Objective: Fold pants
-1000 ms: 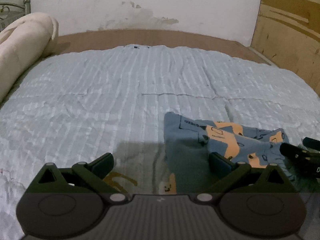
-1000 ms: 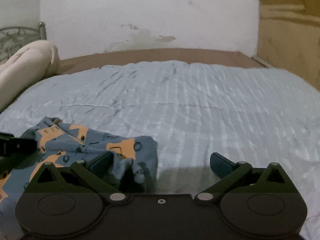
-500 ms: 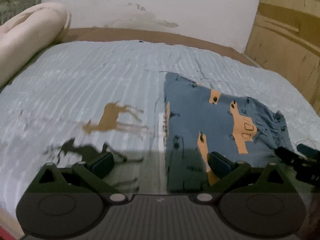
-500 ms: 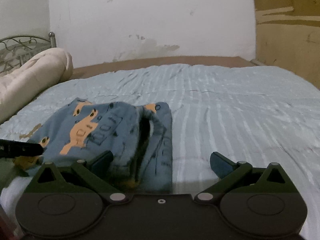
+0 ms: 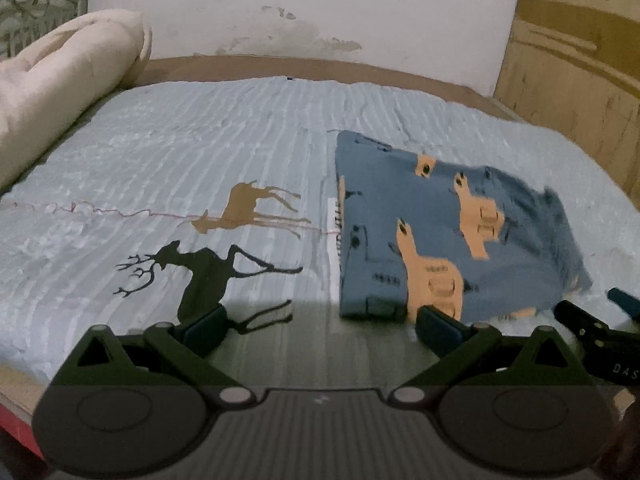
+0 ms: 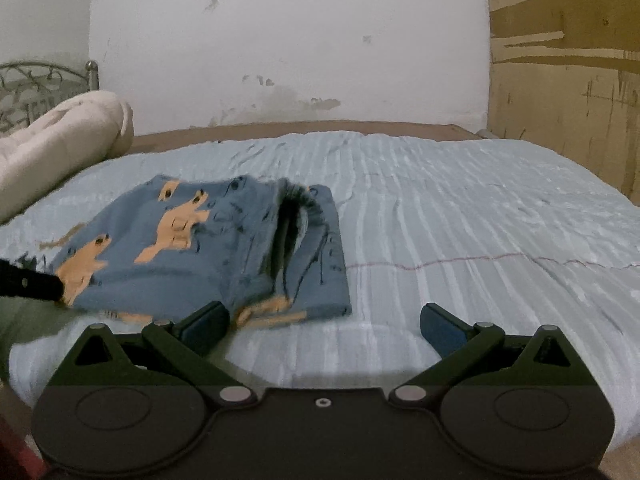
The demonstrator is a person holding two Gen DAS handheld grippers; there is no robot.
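Lying folded on bed (image 5: 240,140): blue pants (image 5: 432,240); left gripper (image 5: 320,326), right gripper (image 6: 324,322) jaws wide, holding nothing.

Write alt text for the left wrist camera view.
Folded blue pants with orange animal print lie on a pale blue ribbed bedspread, beside two printed deer. The open left tongs hover at the near edge, holding nothing.

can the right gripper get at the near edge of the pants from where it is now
Probably yes. The right gripper is open and empty, the pants lie just ahead of its left finger, and only bare bedspread lies between. It would need to shift slightly left.
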